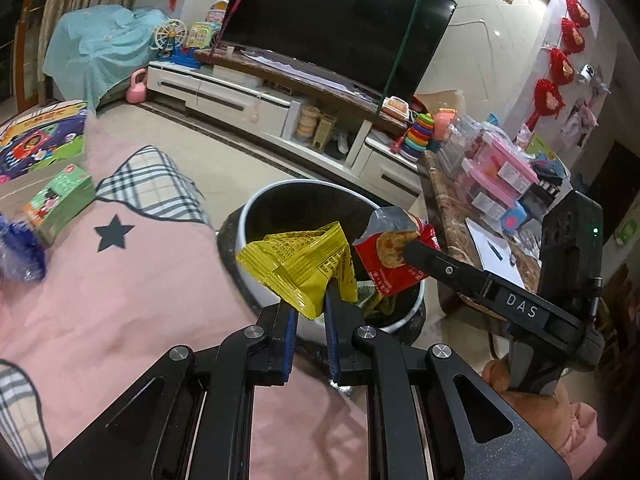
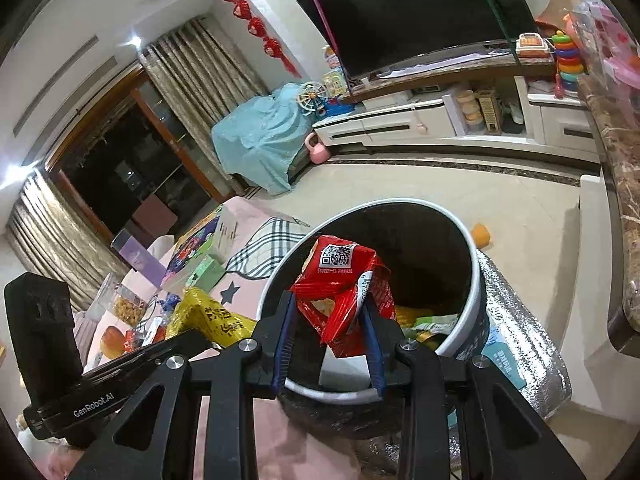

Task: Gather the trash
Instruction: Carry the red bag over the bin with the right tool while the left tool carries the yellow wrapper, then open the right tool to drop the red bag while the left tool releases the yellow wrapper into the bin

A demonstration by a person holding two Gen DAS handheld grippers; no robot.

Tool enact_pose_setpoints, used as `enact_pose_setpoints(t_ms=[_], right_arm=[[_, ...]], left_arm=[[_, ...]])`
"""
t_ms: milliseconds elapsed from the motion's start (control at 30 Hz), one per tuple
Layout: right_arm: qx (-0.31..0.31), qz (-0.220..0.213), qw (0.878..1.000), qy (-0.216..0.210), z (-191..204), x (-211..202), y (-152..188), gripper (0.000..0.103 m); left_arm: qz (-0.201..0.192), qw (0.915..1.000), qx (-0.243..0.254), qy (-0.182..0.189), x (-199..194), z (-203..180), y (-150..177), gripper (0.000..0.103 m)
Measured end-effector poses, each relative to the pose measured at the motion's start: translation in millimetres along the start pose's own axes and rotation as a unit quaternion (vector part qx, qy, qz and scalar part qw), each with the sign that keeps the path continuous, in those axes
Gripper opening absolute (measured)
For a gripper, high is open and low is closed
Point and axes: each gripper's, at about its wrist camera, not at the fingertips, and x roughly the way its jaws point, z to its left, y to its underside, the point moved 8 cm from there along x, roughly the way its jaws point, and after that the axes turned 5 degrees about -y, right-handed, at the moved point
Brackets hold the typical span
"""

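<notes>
left gripper (image 1: pixel 310 304): we've got the fingers pinched tight on a crumpled yellow snack wrapper (image 1: pixel 304 268); it sticks up out of the blue pads and hangs right over the near rim of the bin; from the right wrist view the same wrapper shows at the left, just outside the rim, with dark print on it

right gripper (image 2: pixel 330 322): our fingers are narrowed onto a red snack wrapper (image 2: pixel 344 284); a QR code panel faces up on it, and the silvery inside shows at the torn end in the left wrist view; it sits above the bin's opening

trash bin (image 2: pixel 478 276): round, white rim, dark inside; there's already some yellow and green packaging lying at the bottom; it stands on the floor, tight against the pink blanket on one side and something wrapped in silver foil insulation (image 2: pixel 524 344) on the other

pink blanket (image 1: pixel 132 300): has a dark star and plaid patches; a green carton (image 1: pixel 60 204) and a blue crinkly bag (image 1: pixel 18 248) lie on it, well apart from the bin

worktop (image 1: pixel 452 220): marbled brown, to the right of the bin, loaded with pink toy boxes and a sheet of paper

background: big dark TV (image 1: pixel 340 20) on a white low cabinet; stacking-ring toy (image 1: pixel 418 134) at its end; pink kettlebell (image 1: pixel 137 87) on the floor by a teal-covered piece of furniture
</notes>
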Motion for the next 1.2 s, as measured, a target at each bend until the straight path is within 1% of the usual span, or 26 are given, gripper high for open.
enact_pose_setpoints(t_ms=[300,700,767,800,867,900,967,1000,1033,1067,1100,1133,1200], right_arm=[[0.004,0.007,1.0,0.011,-10.7,8.5,-9.7,0.032],[0.01,0.017,1.0,0.015,-18.4,17.4,-14.7,0.032],[0.014,0.02,1.0,0.015,-20.7,18.7,-14.8,0.033],[0.016,0.022,1.0,0.014,-22.0,19.5,-15.3,0.035],[0.021,0.027,0.999,0.016,-24.5,21.1,-16.6,0.036],[0.024,0.027,0.999,0.017,-25.6,22.0,-18.1,0.038],[0.03,0.024,0.999,0.015,-27.2,20.6,-20.0,0.044],[0.032,0.021,0.999,0.014,-27.3,19.1,-20.5,0.05],[0.033,0.016,0.999,0.015,-27.1,16.6,-21.4,0.059],[0.033,0.012,0.999,0.015,-26.6,14.5,-22.6,0.065],[0.033,0.009,0.999,0.014,-26.5,13.6,-23.2,0.075],[0.034,0.006,0.999,0.012,-25.7,12.6,-23.4,0.082],[0.037,0.002,0.999,0.011,-24.5,10.0,-22.8,0.083]], left_arm=[[0.014,0.9998,0.013,-0.004,23.9,-8.2,-8.5,0.011],[0.026,0.9994,0.021,-0.011,39.5,-12.4,-10.8,0.012],[0.029,0.9992,0.023,-0.012,42.6,-13.2,-11.0,0.013],[0.032,0.9991,0.024,-0.013,44.3,-13.6,-10.7,0.015],[0.037,0.9988,0.023,-0.022,47.2,-12.4,-10.9,0.02],[0.037,0.9988,0.023,-0.024,47.7,-12.1,-11.1,0.022],[0.036,0.9989,0.02,-0.022,46.5,-11.9,-11.4,0.03],[0.036,0.9989,0.019,-0.024,46.0,-10.1,-11.4,0.038],[0.033,0.999,0.018,-0.026,44.7,-9.2,-11.7,0.042],[0.031,0.999,0.017,-0.027,43.2,-8.0,-11.7,0.043],[0.03,0.999,0.016,-0.028,42.1,-6.9,-11.5,0.045],[0.03,0.9991,0.013,-0.028,41.1,-5.2,-10.9,0.047],[0.03,0.9991,0.007,-0.028,39.3,-2.2,-9.9,0.049]])
